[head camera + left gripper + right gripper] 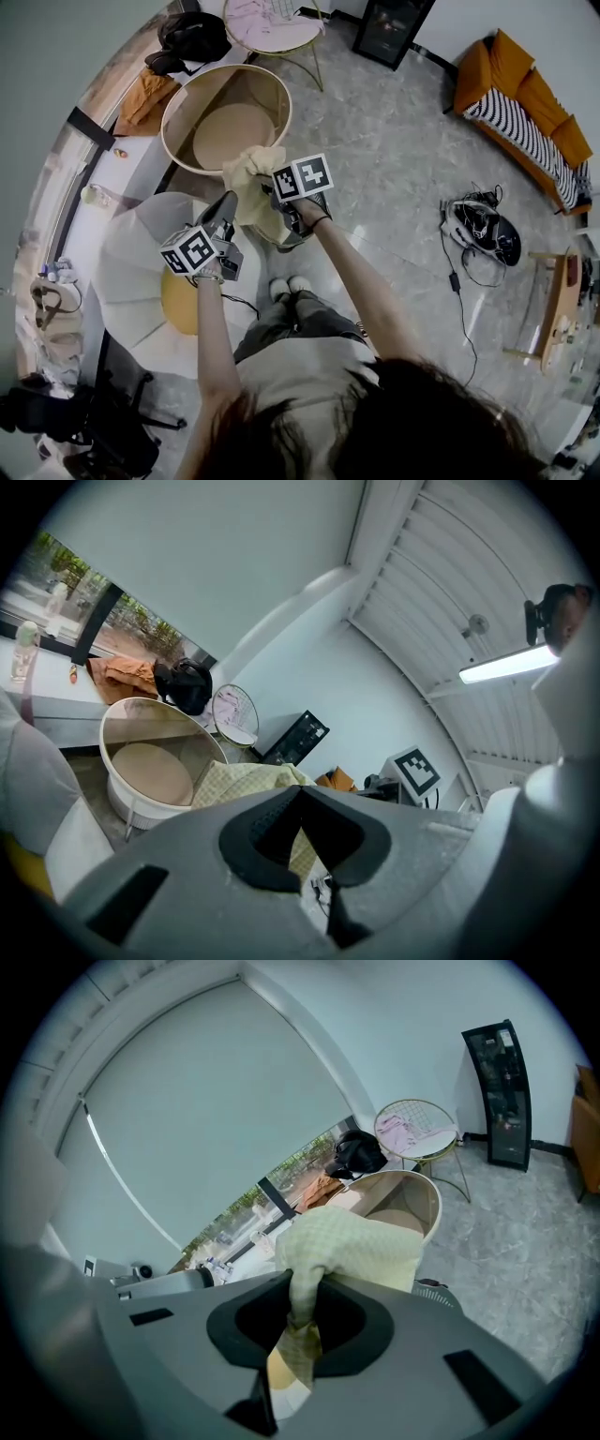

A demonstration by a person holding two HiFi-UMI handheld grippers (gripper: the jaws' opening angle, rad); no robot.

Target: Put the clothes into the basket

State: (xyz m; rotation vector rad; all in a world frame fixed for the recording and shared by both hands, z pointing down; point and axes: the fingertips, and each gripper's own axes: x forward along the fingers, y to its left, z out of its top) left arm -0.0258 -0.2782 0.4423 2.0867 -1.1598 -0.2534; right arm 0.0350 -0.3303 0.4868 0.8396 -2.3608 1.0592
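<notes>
Right gripper (305, 1281) clamped on yellow checked cloth (361, 1246) | left gripper (299, 791) apparently pinches it too | round basket (208, 89) directly ahead of both

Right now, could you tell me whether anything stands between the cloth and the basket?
Nothing visible does. The cloth hangs from the right gripper at the near rim of the basket, whose top is open and shows only its own floor.
</notes>
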